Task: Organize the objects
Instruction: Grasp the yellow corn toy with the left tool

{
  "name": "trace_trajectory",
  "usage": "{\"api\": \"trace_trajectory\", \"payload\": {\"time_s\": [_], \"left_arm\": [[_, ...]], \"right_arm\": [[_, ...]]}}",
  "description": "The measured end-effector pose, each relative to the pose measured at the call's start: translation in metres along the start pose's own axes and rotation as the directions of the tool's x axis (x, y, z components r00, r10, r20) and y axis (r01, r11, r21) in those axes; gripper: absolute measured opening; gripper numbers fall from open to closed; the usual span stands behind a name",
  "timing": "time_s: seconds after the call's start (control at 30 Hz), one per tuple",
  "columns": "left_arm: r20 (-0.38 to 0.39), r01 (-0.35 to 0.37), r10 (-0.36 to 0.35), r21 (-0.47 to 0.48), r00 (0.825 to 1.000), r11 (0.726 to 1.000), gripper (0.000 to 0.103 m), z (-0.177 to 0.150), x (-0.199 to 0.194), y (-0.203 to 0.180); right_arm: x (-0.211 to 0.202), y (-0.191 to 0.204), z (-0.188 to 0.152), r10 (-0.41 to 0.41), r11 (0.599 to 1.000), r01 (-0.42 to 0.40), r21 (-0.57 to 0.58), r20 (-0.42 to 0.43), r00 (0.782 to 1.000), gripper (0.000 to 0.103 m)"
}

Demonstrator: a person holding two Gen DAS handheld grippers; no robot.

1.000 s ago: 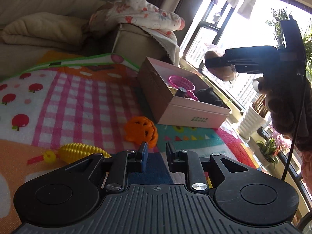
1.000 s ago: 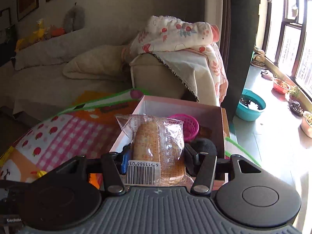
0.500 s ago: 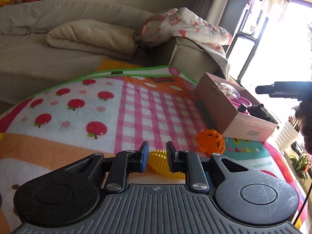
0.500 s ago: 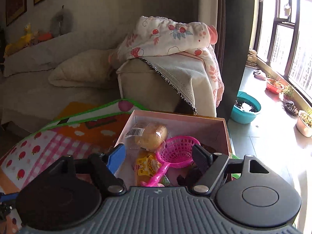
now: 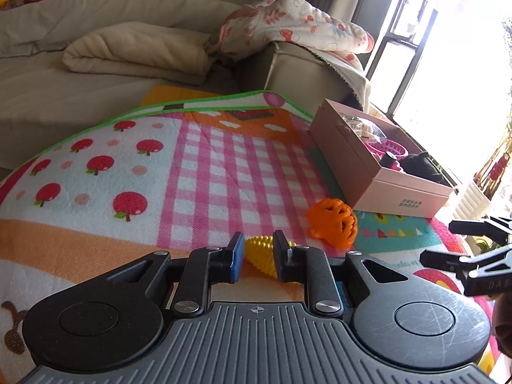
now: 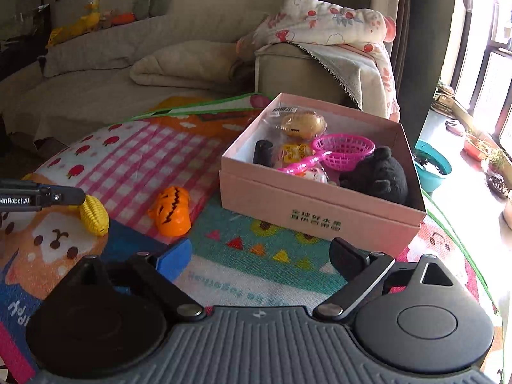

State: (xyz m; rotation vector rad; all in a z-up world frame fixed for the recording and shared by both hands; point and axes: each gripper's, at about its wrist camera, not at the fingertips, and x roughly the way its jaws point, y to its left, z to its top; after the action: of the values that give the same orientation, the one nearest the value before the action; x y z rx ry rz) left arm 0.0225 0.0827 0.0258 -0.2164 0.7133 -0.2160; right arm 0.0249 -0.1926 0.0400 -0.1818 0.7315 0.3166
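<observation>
**Play mat scene: left gripper shut over corn toy, right gripper opening short of the box**

Living-room floor, patterned play mat (image 6: 134, 160) in front of a beige sofa (image 6: 96, 73).

Left to right, right wrist view:
- left gripper (image 6: 75, 196) comes in from the left edge, its tip at the yellow corn toy (image 6: 93, 215). Contact can't be confirmed.
- orange pumpkin toy (image 6: 173, 211) lies on the mat just right of the corn, apart from both grippers.
- right gripper (image 6: 260, 256) hangs over the mat, jaws opening wide, nothing between them. Pumpkin sits ahead-left of its blue pad.
- pink box (image 6: 320, 201) is ahead-right of it, holding a wrapped bread (image 6: 302, 124), pink basket (image 6: 344, 148) and black plush (image 6: 376, 174).

Left wrist view: left gripper (image 5: 257, 256) fully closed down, holding nothing; corn toy (image 5: 260, 256) shows through the gap, lying on the mat beyond the fingertips. Pumpkin (image 5: 332, 222) ahead-right, box (image 5: 377, 179) further right.
</observation>
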Motion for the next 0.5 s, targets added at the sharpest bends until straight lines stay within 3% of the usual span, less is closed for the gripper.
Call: {"api": "trace_trajectory", "payload": {"time_s": [0.33, 0.5], "left_arm": [[-0.002, 0.023, -0.023, 0.085, 1.000, 0.996, 0.023, 0.002, 0.016, -0.036], [0.002, 0.000, 0.000, 0.125, 1.000, 0.992, 0.023, 0.001, 0.016, -0.045]], "right_arm": [[0.004, 0.004, -0.042, -0.052, 0.998, 0.052, -0.023, -0.015, 0.999, 0.101], [0.010, 0.002, -0.050, -0.055, 0.998, 0.055, -0.002, -0.006, 0.998, 0.103]]}}
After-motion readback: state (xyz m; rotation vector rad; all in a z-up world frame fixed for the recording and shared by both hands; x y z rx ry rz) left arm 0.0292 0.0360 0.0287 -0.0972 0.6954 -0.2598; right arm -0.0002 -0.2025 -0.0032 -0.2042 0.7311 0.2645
